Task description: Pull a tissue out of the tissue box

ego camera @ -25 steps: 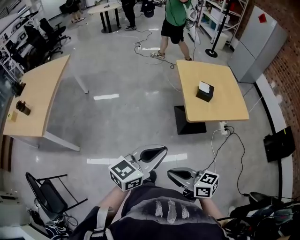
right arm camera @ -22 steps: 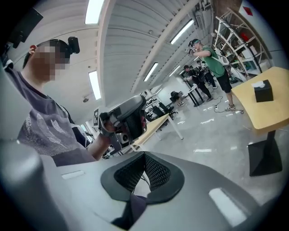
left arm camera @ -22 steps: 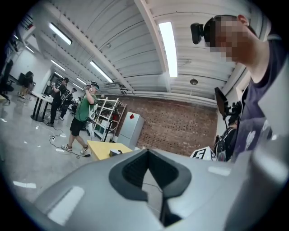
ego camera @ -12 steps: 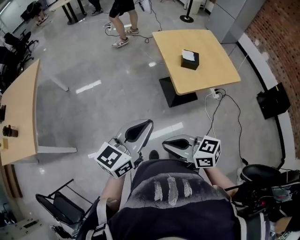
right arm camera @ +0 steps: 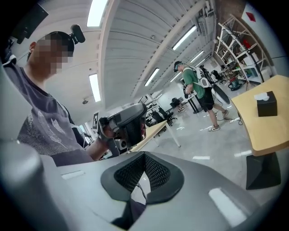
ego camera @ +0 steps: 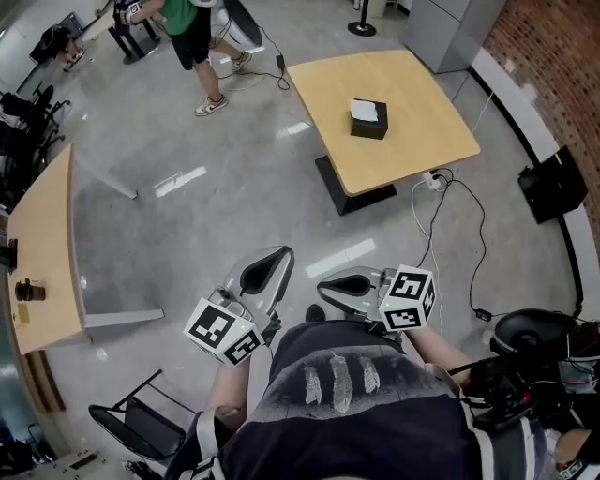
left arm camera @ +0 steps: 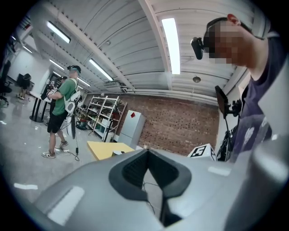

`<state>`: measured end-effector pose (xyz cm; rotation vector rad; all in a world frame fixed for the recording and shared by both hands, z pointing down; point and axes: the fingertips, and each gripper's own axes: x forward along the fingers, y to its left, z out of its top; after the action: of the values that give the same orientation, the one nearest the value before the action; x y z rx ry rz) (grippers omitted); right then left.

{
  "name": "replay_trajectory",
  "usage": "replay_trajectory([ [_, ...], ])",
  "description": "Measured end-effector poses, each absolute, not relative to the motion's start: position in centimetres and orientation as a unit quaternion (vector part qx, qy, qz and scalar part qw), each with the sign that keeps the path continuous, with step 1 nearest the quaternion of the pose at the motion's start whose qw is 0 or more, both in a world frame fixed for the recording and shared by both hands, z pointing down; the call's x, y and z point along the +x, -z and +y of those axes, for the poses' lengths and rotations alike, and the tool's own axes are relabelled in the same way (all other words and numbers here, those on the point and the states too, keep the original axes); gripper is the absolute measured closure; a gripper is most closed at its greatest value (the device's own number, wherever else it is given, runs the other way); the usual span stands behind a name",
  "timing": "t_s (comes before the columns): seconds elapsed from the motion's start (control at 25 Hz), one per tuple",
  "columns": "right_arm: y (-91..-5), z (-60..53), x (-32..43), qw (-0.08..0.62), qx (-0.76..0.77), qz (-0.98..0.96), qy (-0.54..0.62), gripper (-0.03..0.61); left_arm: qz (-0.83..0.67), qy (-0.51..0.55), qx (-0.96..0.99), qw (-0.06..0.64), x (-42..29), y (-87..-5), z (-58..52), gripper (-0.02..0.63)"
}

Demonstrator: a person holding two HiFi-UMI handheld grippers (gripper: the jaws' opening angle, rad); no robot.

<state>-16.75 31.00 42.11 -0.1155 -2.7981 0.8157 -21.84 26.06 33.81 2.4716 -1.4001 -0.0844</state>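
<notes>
The black tissue box, a white tissue sticking out of its top, stands on a square wooden table far ahead in the head view. Both grippers are held close to my body, well short of that table. My left gripper is shut and holds nothing, and my right gripper is shut and empty too. In the right gripper view the tissue box shows at the far right on the table, beyond the shut jaws of the right gripper. The left gripper view shows the left gripper shut, the table small behind it.
A person in a green shirt walks at the far left of the hall. A long wooden desk lies left, a folding chair near my feet. Cables and a black case lie on the floor right of the table.
The table with the tissue box has drawn nearer and shifted in the head view. The person in green has moved leftwards. Both grippers stay shut by my body.
</notes>
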Motion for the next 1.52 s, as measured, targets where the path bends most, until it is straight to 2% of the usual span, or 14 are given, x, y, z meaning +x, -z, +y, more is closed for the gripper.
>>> replay_trajectory([
  [0.72, -42.8, 20.1, -7.4, 0.032, -0.024, -0.930, -0.367, 0.580, -0.456, -0.020, 0.874, 0.168, -11.0, -34.1, 13.9, 0.612],
  [1.12, -42.7, 13.7, -2.7, 0.035, -0.069, -0.933, -0.352, 0.580, -0.508, -0.032, 0.848, 0.150, -7.4, -33.6, 8.1, 0.612],
  [1.52, -42.9, 12.7, -2.1, 0.049, -0.130, -0.922, -0.360, 0.580, -0.543, -0.044, 0.823, 0.163, -6.9, -34.5, 6.8, 0.612],
])
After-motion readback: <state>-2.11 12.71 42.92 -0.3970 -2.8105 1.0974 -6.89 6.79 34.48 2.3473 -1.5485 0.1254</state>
